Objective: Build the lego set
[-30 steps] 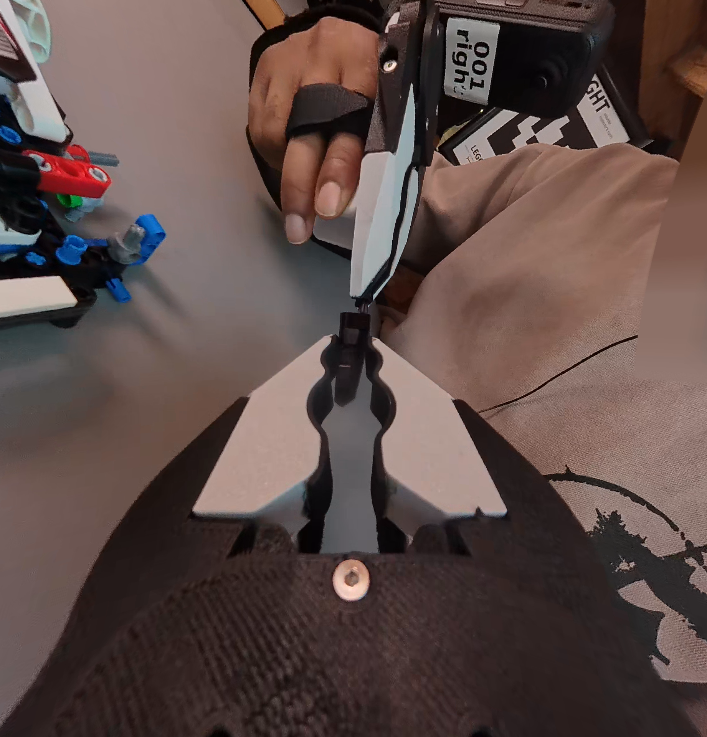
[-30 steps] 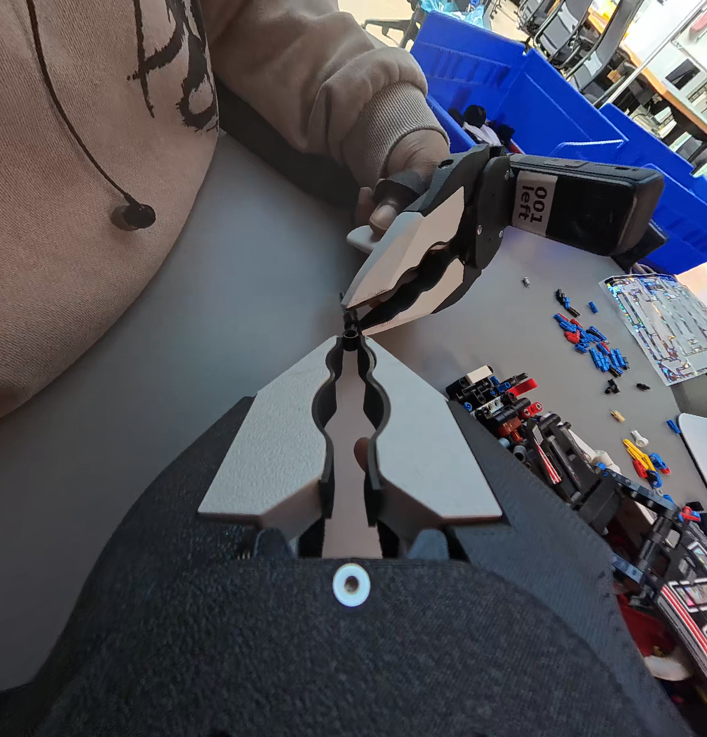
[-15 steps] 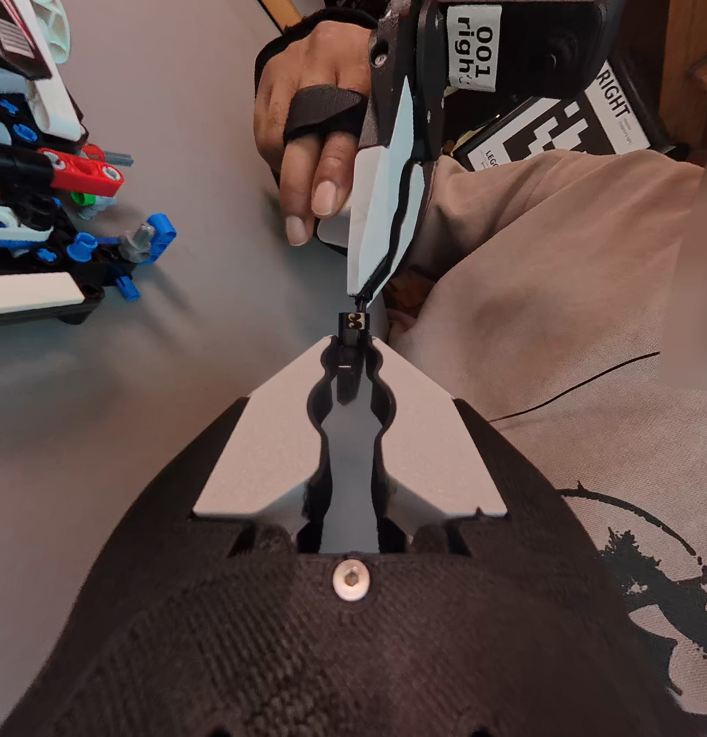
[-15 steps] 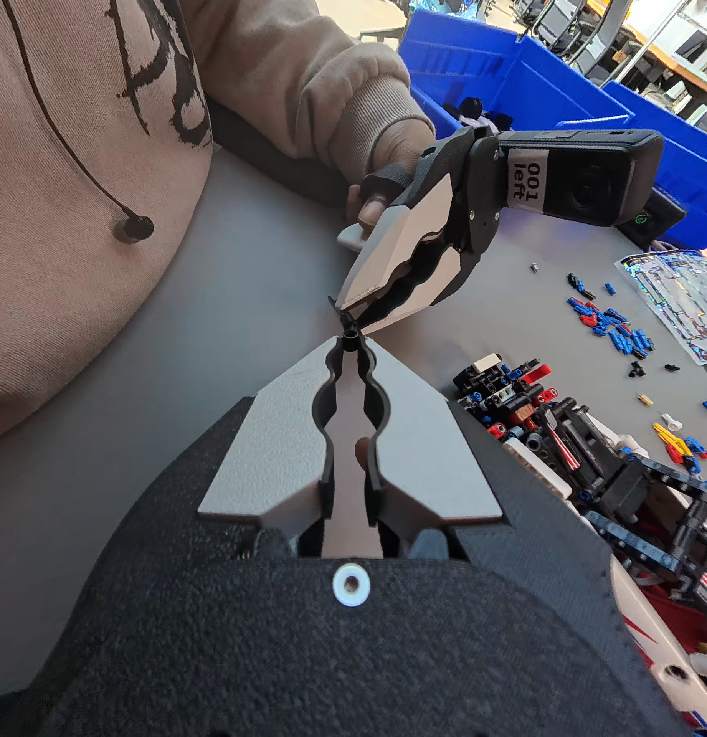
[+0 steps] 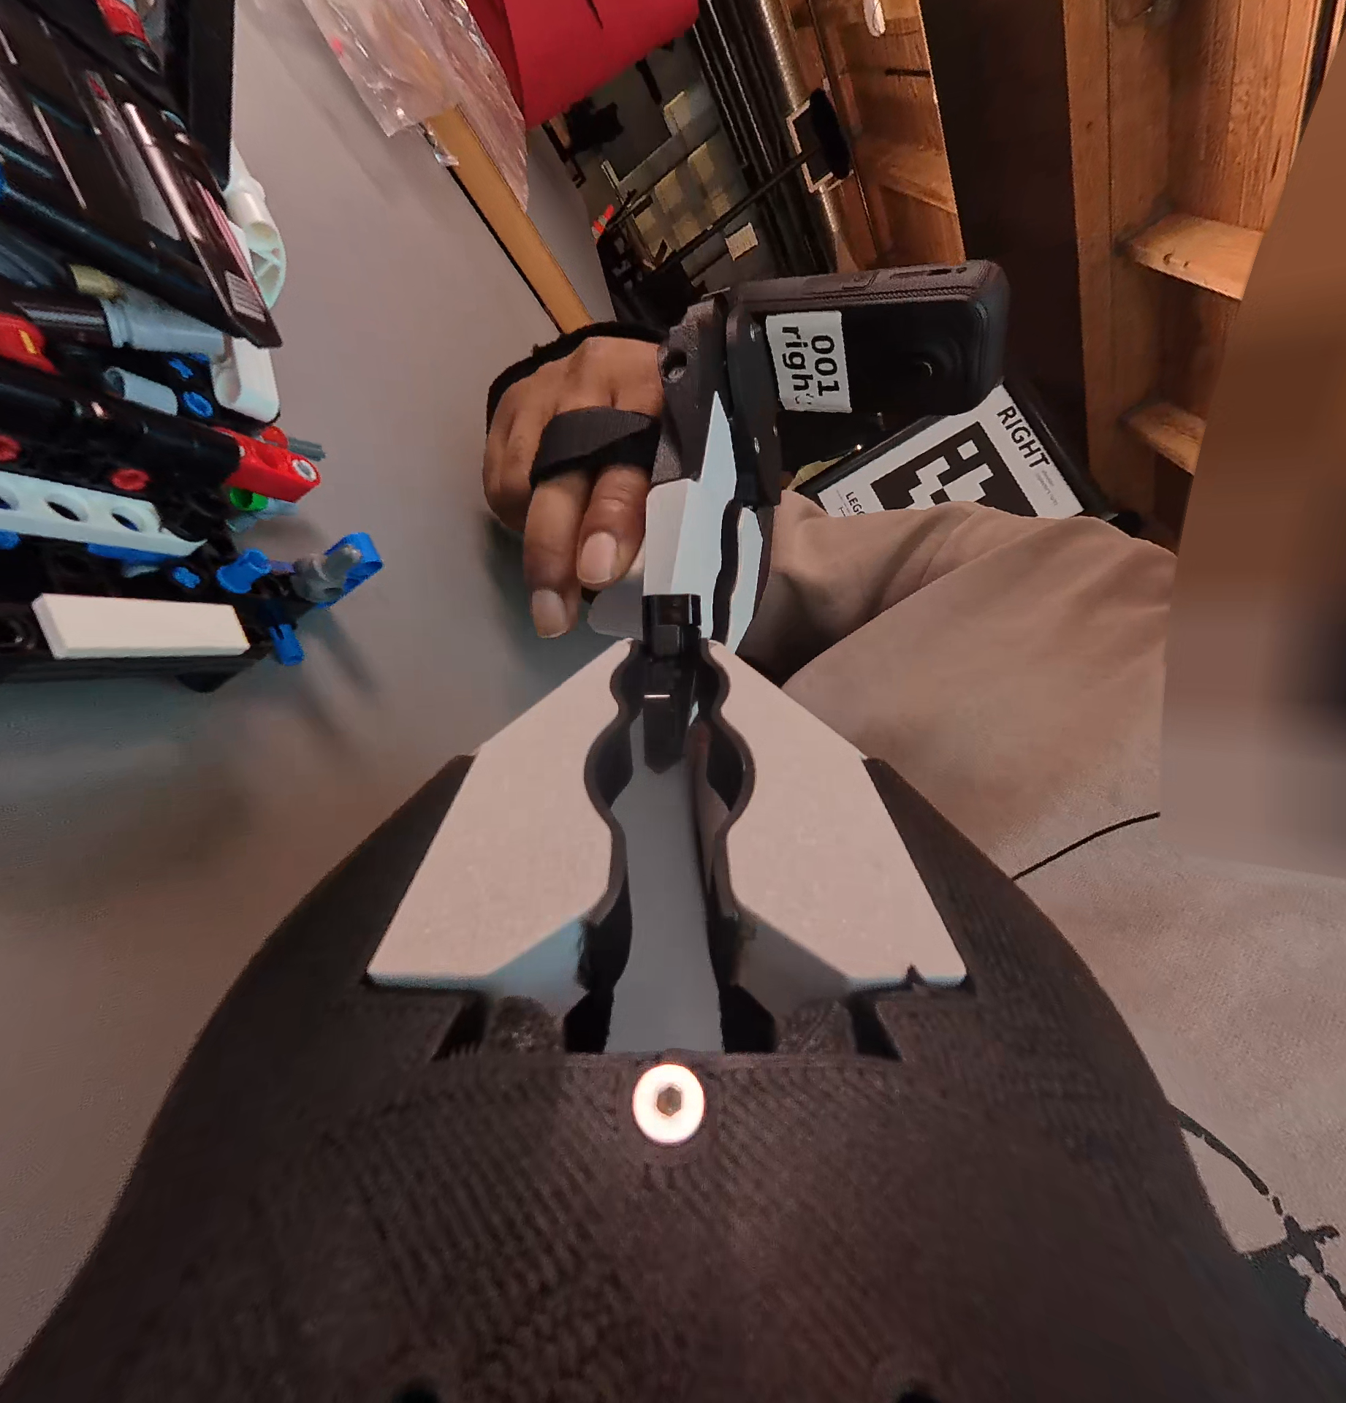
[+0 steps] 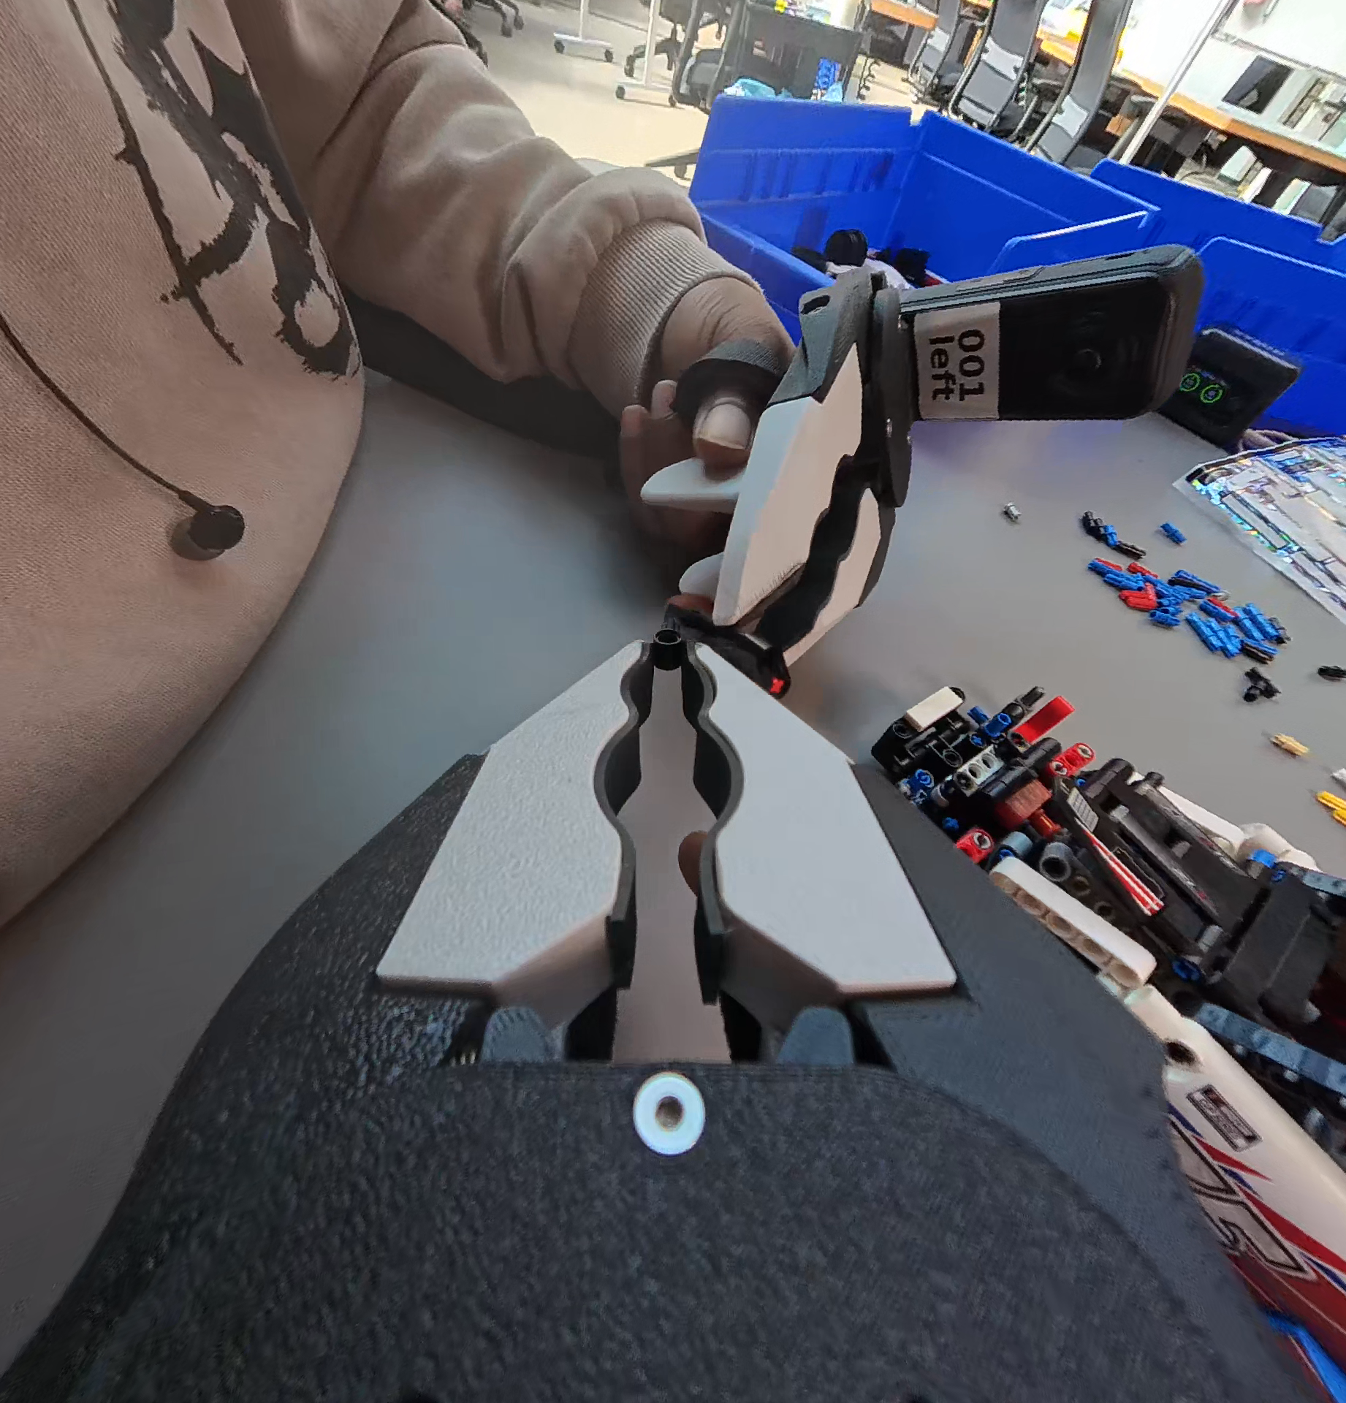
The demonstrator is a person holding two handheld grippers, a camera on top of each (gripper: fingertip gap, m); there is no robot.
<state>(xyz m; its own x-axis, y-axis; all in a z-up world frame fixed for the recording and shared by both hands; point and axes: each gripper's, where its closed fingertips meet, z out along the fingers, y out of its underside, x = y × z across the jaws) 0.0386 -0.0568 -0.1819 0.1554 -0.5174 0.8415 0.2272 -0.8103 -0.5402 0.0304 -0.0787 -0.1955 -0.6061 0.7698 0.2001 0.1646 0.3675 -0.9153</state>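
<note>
My left gripper (image 5: pixel 668 653) is shut on a small black Lego connector (image 5: pixel 666 683) that sticks out past its tips. My right gripper (image 6: pixel 666 654) is shut on a short black pin (image 6: pixel 666 651). The two grippers meet tip to tip above the grey table. In the left wrist view the right gripper (image 5: pixel 700 607) comes down from above, right behind the connector. In the right wrist view the left gripper (image 6: pixel 753 634) holds the connector (image 6: pixel 742 645), which has a red end, just right of the pin. Whether pin and connector touch is unclear.
The partly built black, white and red Lego car (image 6: pixel 1072 827) lies to the right; it also shows at the left of the left wrist view (image 5: pixel 108 486). Loose blue and red pins (image 6: pixel 1186 600), a sticker sheet (image 6: pixel 1292 501) and blue bins (image 6: pixel 958 190) lie beyond. The person's torso is close. The tips of both grippers are at nearly the same place.
Both grippers have shifted and tilted while staying tip to tip. The right gripper's tips have come down behind the connector, and the connector has turned, so its red end now shows.
</note>
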